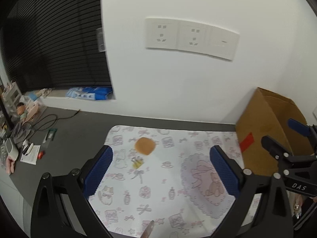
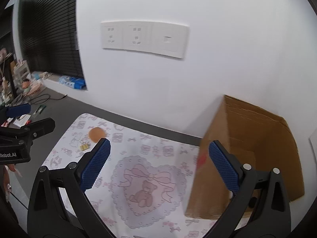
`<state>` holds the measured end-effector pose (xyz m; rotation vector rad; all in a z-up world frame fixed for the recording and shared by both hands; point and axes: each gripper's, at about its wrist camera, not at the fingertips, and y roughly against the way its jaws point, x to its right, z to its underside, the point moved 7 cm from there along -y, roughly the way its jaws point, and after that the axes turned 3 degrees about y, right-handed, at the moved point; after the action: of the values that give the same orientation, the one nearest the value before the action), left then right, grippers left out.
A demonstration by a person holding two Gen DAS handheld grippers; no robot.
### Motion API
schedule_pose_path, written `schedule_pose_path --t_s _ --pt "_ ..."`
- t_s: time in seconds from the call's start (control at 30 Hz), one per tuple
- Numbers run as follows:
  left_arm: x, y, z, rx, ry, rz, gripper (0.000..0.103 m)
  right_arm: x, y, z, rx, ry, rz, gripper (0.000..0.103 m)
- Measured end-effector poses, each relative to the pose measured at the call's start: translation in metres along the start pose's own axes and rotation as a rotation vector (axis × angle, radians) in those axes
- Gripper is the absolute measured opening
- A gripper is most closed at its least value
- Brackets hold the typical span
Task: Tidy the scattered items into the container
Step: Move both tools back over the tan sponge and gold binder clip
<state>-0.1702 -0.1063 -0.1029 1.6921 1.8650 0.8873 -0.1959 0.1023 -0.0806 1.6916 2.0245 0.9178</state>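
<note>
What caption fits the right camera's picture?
Open right gripper hovers over a teddy-print mat, cardboard box beside it, round brown item far off.

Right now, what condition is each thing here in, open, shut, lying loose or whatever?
Left gripper: open, empty.
Right gripper: open, empty.
Cardboard box: open at the top.
Round orange item: loose on the mat.
Yellow clips: loose beside it.
Patterned mat: lying flat.
</note>
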Motion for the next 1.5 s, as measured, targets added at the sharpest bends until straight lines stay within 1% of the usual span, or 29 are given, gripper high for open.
schedule_pose_path --t_s 0.1,0.23,0.43,0.53,0.73,0.9,1.2,1.3,1.4,1.5 --pt "-0.025 -0.003 0.001 -0.008 0.027 -0.031 0.098 -0.023 -0.009 -0.005 0.0 0.03 -0.032 0.101" --pt "-0.049 -0.012 0.006 -0.027 0.045 -0.065 0.098 -0.052 -0.024 -0.008 -0.008 0.068 -0.069 0.101" --pt "-0.068 -0.04 0.02 -0.055 0.033 -0.081 0.098 -0.081 -0.054 -0.008 -0.024 0.126 -0.105 0.101" --pt "-0.071 -0.059 0.029 -0.072 0.016 -0.084 0.098 -0.092 -0.073 -0.004 -0.038 0.153 -0.119 0.101" --pt "-0.073 -0.1 0.049 -0.108 0.009 -0.066 0.098 -0.098 -0.109 0.006 -0.071 0.18 -0.132 0.101" --pt "-0.072 -0.139 0.066 -0.122 -0.016 -0.06 0.098 -0.106 -0.144 0.013 -0.087 0.21 -0.155 0.101" --pt "-0.083 -0.216 0.097 -0.214 0.01 -0.064 0.098 -0.133 -0.212 0.024 -0.106 0.284 -0.21 0.101" --pt "-0.085 -0.234 0.106 -0.241 0.025 -0.062 0.098 -0.144 -0.233 0.03 -0.12 0.298 -0.244 0.101" --pt "-0.085 -0.245 0.114 -0.251 0.027 -0.062 0.098 -0.158 -0.256 0.036 -0.145 0.311 -0.307 0.101" --pt "-0.081 -0.248 0.116 -0.228 0.009 -0.068 0.098 -0.17 -0.275 0.04 -0.157 0.333 -0.351 0.101"
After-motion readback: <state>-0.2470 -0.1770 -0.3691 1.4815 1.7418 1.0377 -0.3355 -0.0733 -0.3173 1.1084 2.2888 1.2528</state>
